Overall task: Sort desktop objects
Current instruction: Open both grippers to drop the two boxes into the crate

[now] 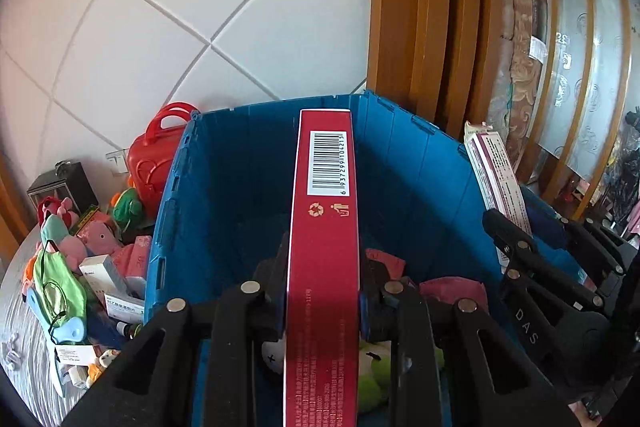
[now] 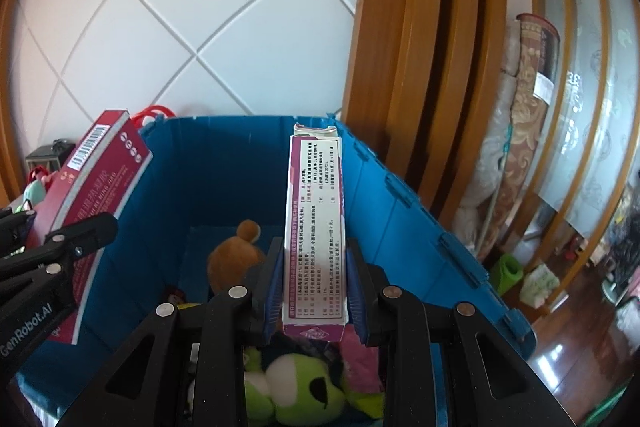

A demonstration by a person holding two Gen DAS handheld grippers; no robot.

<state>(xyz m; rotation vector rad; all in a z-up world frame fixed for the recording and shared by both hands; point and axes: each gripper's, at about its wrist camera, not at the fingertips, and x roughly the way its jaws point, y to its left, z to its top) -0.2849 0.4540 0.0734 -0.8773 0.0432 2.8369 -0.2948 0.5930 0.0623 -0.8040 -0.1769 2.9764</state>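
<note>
Red box (image 1: 324, 247) (barcode side up) sat clamped in the left tool (image 1: 323, 291) above the blue crate (image 1: 404, 163); the right tool (image 2: 312, 291) gripped a purple-and-white box (image 2: 314, 223) there too.

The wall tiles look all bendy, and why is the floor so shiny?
Left wrist view: the fisheye lens bows the straight lines of the wall tiles, and the corners go dark. Right wrist view: window light glares off the wooden floor; the purple box stays sharp.

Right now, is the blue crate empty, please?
No. The blue crate holds a green plush and a brown plush on its floor.
</note>
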